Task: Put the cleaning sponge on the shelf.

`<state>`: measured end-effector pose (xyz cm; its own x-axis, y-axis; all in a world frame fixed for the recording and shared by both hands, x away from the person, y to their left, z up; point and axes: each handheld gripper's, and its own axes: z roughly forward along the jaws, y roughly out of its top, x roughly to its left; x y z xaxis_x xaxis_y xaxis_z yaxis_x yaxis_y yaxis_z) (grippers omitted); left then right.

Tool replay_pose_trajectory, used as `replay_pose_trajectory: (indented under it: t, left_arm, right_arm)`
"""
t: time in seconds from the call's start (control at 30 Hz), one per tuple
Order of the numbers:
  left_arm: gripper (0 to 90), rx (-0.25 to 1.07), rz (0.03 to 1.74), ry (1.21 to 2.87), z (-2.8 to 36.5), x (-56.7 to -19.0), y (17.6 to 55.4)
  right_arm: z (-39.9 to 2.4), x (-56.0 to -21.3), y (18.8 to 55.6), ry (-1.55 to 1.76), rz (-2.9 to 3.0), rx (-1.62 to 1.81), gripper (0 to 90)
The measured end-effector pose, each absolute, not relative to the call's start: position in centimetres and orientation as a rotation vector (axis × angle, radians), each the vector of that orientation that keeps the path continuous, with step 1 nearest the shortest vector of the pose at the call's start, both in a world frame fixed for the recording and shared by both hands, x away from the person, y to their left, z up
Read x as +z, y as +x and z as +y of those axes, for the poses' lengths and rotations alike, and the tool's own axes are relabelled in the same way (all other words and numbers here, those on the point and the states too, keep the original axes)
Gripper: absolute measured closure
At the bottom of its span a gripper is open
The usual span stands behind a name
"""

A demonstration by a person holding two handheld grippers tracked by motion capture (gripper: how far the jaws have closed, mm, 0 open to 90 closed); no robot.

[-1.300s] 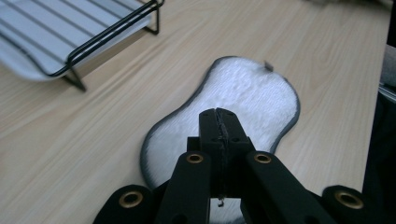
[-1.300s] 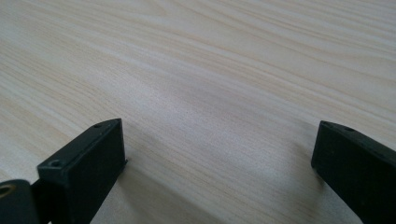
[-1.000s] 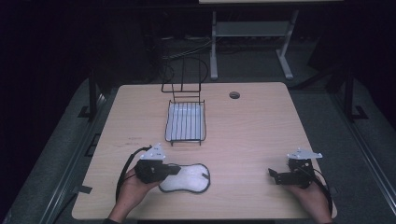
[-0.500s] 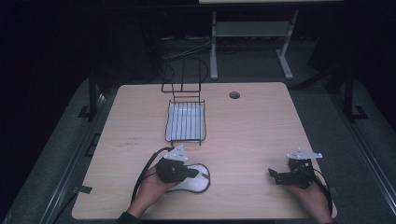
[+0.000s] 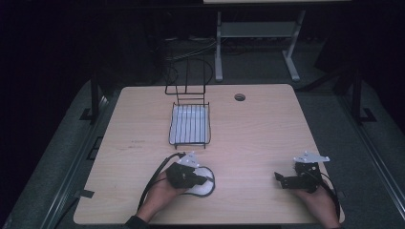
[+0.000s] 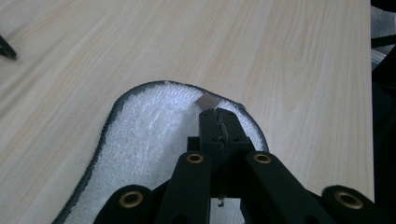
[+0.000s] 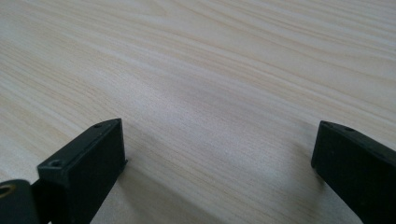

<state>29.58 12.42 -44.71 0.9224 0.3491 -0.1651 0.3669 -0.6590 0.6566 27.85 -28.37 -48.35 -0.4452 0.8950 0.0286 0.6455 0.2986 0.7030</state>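
Left gripper [image 5: 203, 180] has its jaws pinched together on the white cloth [image 6: 149, 140], which lies flat on the table [image 5: 258, 138] around 6 o'clock from the wire rack [image 5: 190, 125]. Right gripper [image 7: 219, 158] sits at 4 o'clock, jaws wide apart, nothing in them.

Three camera positions over one wooden worktop [image 5: 258, 138].

The high view looks forward and down from above the near edge, taking in the whole worktop, the wire rack [image 5: 189, 125] at its far middle and dark floor beyond. The left gripper view rides close behind the left tool [image 6: 218, 116], looking along it low over a white cloth [image 6: 149, 135], also seen from above [image 5: 203, 183]. The right gripper view sits as near, skimming bare wood between the right tool [image 7: 219, 154] jaws.
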Motion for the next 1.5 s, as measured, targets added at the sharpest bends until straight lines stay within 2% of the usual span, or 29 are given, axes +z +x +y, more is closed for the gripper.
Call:
replay_pose_trajectory:
  t: [0.73,0.87,1.17,1.5]
  left_arm:
    - [90.0,0.08,0.64,2.279,13.9,-44.1,31.6]
    - [90.0,0.136,0.662,2.238,16.3,-42.7,30.9]
    - [90.0,0.207,0.816,2.215,22.1,-43.0,29.9]
    - [90.0,0.169,0.877,2.245,23.7,-44.5,28.4]
  right_arm:
    - [-28.4,-48.4,27.9,1.379,2.202,0.924,2.4]
    - [-28.4,-48.4,27.9,1.379,2.202,0.925,2.4]
    - [-28.4,-48.4,27.9,1.378,2.202,0.924,2.4]
    - [-28.4,-48.4,27.9,1.379,2.202,0.925,2.4]
